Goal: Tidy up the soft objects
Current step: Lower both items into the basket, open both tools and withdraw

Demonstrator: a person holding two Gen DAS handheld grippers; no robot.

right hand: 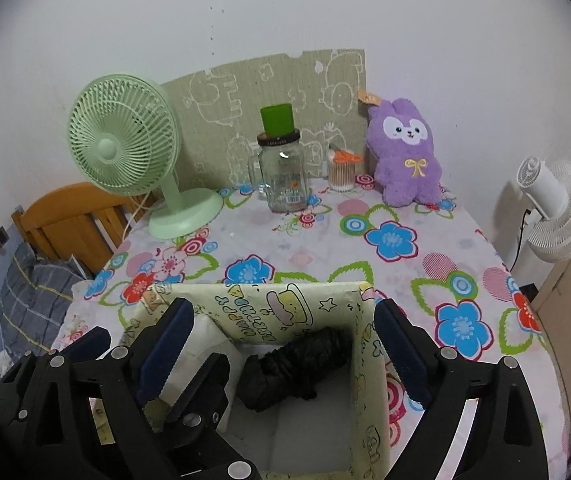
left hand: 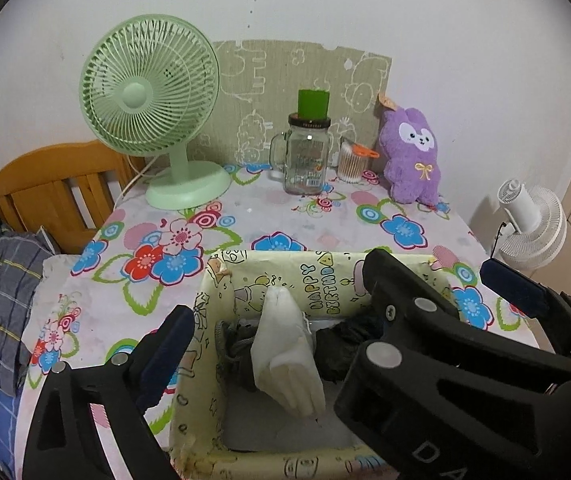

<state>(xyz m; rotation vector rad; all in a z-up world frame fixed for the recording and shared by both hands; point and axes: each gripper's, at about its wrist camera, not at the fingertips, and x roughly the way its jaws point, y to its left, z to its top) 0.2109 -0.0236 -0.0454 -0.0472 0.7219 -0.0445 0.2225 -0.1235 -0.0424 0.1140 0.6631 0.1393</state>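
The box (left hand: 221,344), a yellow cardboard one printed with "Happy Birthday" cartoons, stood at the near edge of the flowered table (left hand: 285,216). Inside it lay a white sock (left hand: 285,356), draped upward with its toe toward the box's back wall, a grey item (left hand: 233,340) partly hidden beneath it, and a black rolled cloth (right hand: 297,368) against the right side of the box.

The left gripper (left hand: 337,304) hung over the box with its jaws spread wide and empty: one blue-padded finger sat outside the left wall, the other far off to the right beyond the right wall. The right gripper (right hand: 281,348) hovered just beside it, also above the box, its jaws likewise apart and holding nothing, with the black cloth lying in the gap between its fingers below. In the left wrist view the right gripper's black frame crossed in front and covered the box's right side; in the right wrist view the left gripper's body filled the lower left.

Farther back on the table stood a green fan (left hand: 149,92), a glass jar (left hand: 305,156) with a green cup (left hand: 312,104) on its lid, a tub of cotton swabs (left hand: 351,164), and a purple plush rabbit (left hand: 409,156) leaning at the wall. A white fan (right hand: 557,208) stood off the table's right side, and a wooden bed frame (left hand: 49,192) lay to the left.
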